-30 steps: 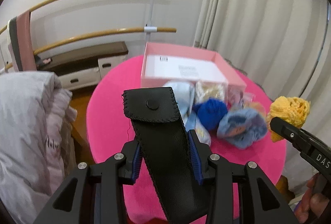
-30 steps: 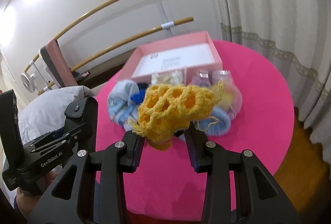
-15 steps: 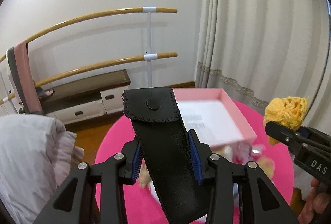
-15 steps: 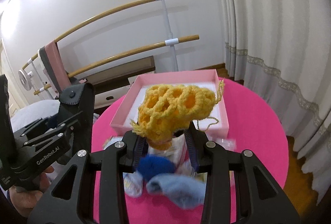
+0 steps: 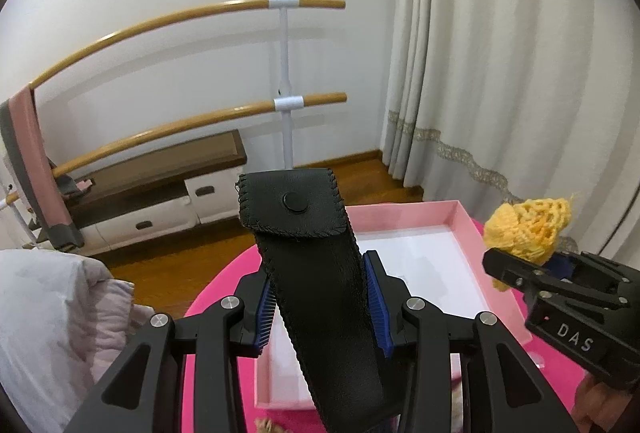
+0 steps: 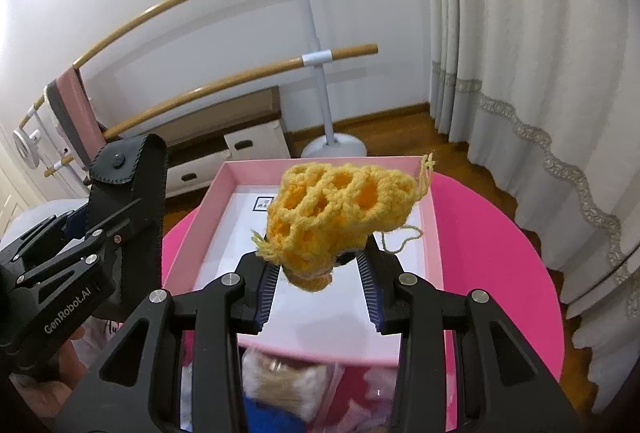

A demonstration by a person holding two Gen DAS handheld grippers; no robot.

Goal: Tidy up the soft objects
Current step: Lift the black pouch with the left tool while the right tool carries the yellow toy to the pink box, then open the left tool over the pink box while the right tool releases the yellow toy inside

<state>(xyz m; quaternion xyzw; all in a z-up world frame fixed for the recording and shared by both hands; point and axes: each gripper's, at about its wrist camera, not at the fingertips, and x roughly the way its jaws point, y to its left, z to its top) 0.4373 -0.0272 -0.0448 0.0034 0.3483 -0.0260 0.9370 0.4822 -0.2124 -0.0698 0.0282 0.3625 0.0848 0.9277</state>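
The left gripper (image 5: 320, 297) squeezes a black leather pouch (image 5: 304, 233) with a snap button between its blue pads. The pouch sticks up toward 12 o'clock, above the near end of an open pink box (image 5: 466, 221). The right gripper (image 6: 318, 285) pinches a yellow crochet piece (image 6: 340, 209), held up over the same box (image 6: 430, 233). In the left wrist view that yellow piece (image 5: 528, 229) is at 3 o'clock. The box sits on a round pink table (image 6: 492, 253). More soft things (image 6: 280, 381) lie at 6 o'clock, just outside the box.
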